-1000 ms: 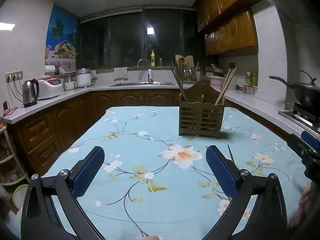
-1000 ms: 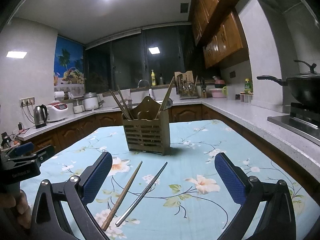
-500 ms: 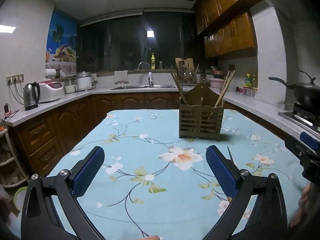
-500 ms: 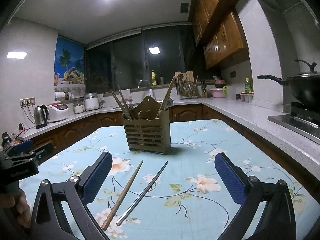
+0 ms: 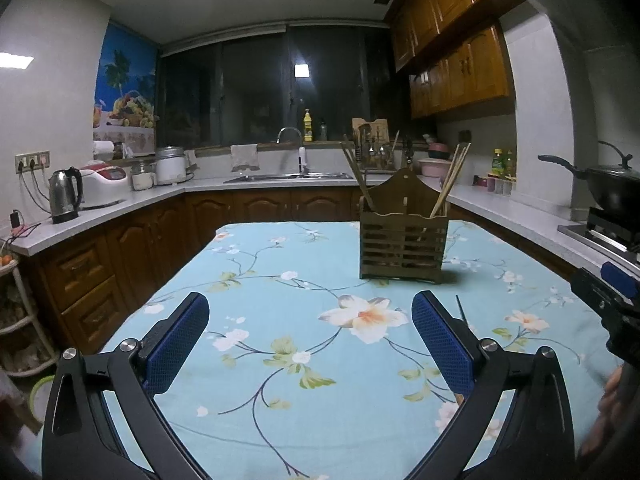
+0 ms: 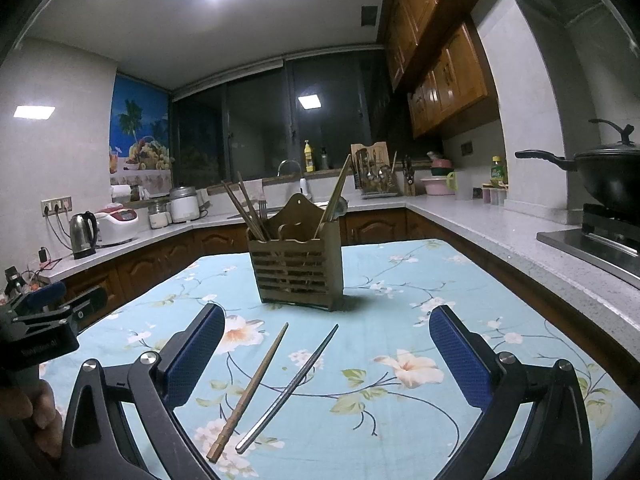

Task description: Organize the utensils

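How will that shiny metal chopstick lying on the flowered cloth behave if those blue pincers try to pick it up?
The metal chopstick looks thin, smooth and rigid, so it probably won't bend but may slip between the pads. It lies flat on the tablecloth, leaving little to get under, and a nudge would likely roll it toward the wooden chopstick beside it. The right gripper stands open around both.

1. In the left wrist view the whole scene sits a little lower than one second ago. The wooden holder (image 5: 402, 240), the kettle (image 5: 65, 196) and the far edge of the table (image 5: 280, 226) have all slid down, so the left gripper (image 5: 310, 304) has tipped slightly upward.
2. At the right edge of that view, the right gripper (image 5: 600, 292) is now a little higher and further in.
3. In the right wrist view the holder and the two chopsticks (image 6: 256, 384) have shifted very slightly to the right.
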### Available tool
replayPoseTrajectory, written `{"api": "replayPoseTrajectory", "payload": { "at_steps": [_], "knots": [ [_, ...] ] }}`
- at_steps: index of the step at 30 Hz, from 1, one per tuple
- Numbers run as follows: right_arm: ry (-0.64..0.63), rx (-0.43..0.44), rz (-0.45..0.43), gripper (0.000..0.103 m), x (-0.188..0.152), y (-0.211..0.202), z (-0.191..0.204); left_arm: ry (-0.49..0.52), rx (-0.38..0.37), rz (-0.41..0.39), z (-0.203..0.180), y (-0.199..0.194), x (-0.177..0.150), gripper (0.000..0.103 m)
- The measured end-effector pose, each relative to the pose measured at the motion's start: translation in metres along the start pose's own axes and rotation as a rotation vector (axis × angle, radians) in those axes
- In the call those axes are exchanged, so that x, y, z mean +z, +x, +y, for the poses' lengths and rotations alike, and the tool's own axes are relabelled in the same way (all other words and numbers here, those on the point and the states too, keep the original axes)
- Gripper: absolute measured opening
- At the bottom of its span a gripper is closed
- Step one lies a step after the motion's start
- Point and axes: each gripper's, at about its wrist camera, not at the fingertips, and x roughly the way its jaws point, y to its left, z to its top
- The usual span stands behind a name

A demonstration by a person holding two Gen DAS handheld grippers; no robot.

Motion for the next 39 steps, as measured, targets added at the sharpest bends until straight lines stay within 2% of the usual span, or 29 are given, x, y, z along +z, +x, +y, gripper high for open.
{"api": "replayPoseTrajectory", "payload": {
  "at_steps": [26,39],
  "knots": [
    [0.005,0.009,-0.011,0.103,0.0027,-0.0006,0.0069,0.028,-0.004,-0.023,-0.0065,-0.006,0.0026,0.103],
    [0.006,0.01,-0.01,0.103,0.0029,-0.0002,0.0057,0.014,-0.009,0.002,-0.0009,-0.0009,0.0021,0.103]
  ]
}}
